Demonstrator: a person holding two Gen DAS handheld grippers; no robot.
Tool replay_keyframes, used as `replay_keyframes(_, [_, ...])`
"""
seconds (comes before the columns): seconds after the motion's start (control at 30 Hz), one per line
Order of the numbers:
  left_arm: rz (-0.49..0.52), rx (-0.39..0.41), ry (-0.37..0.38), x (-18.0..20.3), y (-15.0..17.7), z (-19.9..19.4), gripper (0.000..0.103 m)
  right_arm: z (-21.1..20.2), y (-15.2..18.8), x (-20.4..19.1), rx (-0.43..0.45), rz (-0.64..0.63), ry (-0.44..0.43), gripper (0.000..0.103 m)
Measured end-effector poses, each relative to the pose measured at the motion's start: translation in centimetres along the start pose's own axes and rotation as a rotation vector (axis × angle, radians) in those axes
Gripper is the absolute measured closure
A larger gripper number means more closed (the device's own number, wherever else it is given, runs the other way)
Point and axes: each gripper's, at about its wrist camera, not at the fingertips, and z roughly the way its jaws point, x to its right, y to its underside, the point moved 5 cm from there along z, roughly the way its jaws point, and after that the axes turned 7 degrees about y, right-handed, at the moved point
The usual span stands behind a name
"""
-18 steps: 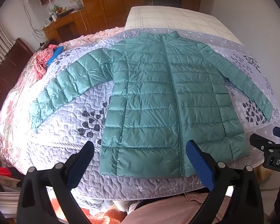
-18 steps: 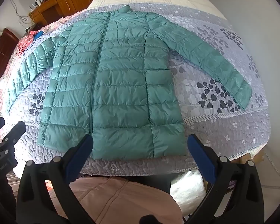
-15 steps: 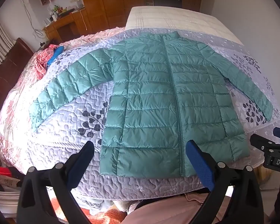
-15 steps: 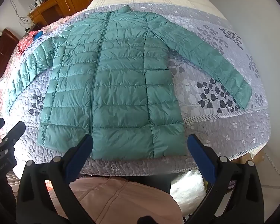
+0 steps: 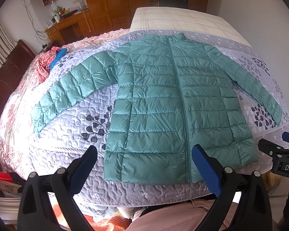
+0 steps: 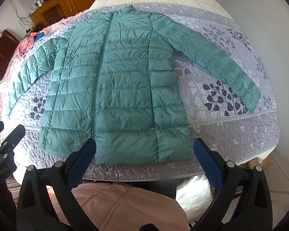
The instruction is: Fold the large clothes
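A teal quilted puffer jacket (image 5: 173, 105) lies flat and zipped on the bed, collar far, hem near, both sleeves spread out; it also shows in the right wrist view (image 6: 115, 88). My left gripper (image 5: 144, 154) is open and empty, above the hem's left part. My right gripper (image 6: 144, 148) is open and empty, above the hem's right part. Each gripper shows at the edge of the other's view: the right one (image 5: 283, 154) and the left one (image 6: 3, 144).
The bed carries a lilac quilt with dark leaf prints (image 5: 77, 119). A red checked cloth (image 5: 46, 65) and a blue object (image 5: 57, 57) lie at its far left. A wooden desk (image 5: 67, 27) and cabinets stand behind. A pink garment (image 6: 125, 207) is below the grippers.
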Motion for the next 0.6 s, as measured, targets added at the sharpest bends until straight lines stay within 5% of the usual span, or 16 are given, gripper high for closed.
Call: replay_keyframes(0.6, [0.0,0.001,-0.002,-0.11,-0.12,-0.08,0.004,-0.04,0.0,-0.09,0.0,0.001,0.0,0.003])
